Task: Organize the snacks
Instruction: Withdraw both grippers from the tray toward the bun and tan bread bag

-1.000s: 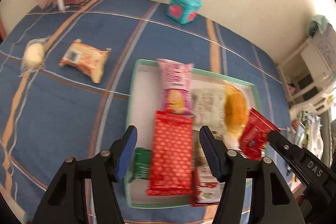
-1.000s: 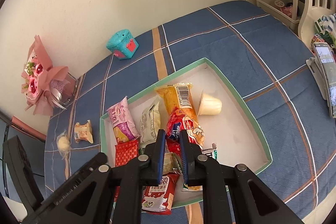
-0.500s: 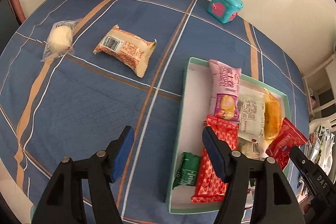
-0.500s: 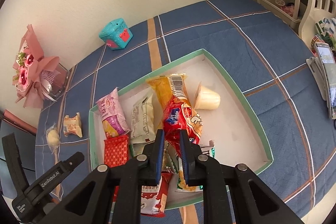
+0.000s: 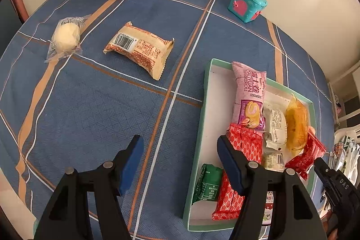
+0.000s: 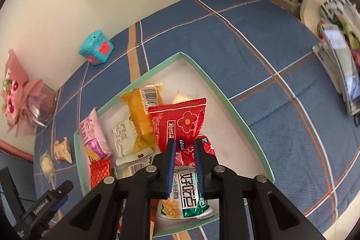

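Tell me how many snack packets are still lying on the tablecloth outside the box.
2: a tan wrapped cake left of the box, and a clear-wrapped pale bun further left. More could lie out of view.

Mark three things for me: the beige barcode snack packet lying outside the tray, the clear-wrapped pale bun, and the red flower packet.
beige barcode snack packet (image 5: pixel 139 50), left wrist view, middle of its printed face.
clear-wrapped pale bun (image 5: pixel 66 36), left wrist view, on the bun itself.
red flower packet (image 6: pixel 182 123), right wrist view, beside the flower print.
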A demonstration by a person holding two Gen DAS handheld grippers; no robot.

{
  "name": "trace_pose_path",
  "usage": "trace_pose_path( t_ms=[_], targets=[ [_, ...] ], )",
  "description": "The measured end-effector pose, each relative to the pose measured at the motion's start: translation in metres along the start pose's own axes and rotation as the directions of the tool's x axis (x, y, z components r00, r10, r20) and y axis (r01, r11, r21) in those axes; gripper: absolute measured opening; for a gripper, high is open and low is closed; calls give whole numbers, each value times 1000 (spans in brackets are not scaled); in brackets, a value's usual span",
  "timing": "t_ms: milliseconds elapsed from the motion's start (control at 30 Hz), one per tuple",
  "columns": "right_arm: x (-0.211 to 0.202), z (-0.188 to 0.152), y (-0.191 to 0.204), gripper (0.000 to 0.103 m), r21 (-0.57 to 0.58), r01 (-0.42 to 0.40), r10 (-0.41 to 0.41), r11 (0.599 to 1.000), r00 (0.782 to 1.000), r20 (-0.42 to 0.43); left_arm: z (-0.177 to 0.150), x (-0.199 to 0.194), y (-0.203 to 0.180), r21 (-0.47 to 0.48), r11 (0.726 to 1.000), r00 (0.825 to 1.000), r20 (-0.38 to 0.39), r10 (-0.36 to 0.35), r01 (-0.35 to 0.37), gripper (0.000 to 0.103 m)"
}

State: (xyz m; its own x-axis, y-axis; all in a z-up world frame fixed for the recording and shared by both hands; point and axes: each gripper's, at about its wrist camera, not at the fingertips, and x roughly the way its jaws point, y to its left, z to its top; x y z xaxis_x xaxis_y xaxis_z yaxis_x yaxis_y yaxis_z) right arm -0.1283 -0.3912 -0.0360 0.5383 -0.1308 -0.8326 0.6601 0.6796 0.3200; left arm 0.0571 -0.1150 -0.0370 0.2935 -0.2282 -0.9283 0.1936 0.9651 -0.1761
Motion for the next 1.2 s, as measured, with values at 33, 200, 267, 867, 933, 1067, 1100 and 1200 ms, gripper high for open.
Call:
trace_pose_path(
  t_ms=[33,200,267,867,933,1067,1100,1200],
  targets=[
    [0,0,0,20,3,6,-6,1000,1000,1,0,0,0,2,1000,1000,-1,2,-2,69],
    [4,-1,2,21,-4,26,-26,1000,1000,-17,-1,4,0,5,1000,1000,-11,14,-14,69],
    [3,-1,5,34,-13,27,-27,1000,1000,-12,-1,6,-1,7,1000,1000,-12,20,-20,73],
    [4,-23,62,103,-254,40,-42,966,999,-2,1,11,4,28,993,994,21,110,-110,98],
    [3,-26,69,103,-280,44,-44,959,999,7,2,10,4,31,993,993,29,114,-115,98],
    [-1,-32,81,103,-315,32,-29,948,999,13,5,7,2,41,992,992,46,115,-117,98],
    [-2,-34,84,103,-323,25,-22,946,1000,13,6,5,1,46,992,992,53,115,-117,98],
    [-4,-38,94,103,-335,9,-4,942,1000,14,8,1,0,61,991,991,70,115,-120,98]
  ],
)
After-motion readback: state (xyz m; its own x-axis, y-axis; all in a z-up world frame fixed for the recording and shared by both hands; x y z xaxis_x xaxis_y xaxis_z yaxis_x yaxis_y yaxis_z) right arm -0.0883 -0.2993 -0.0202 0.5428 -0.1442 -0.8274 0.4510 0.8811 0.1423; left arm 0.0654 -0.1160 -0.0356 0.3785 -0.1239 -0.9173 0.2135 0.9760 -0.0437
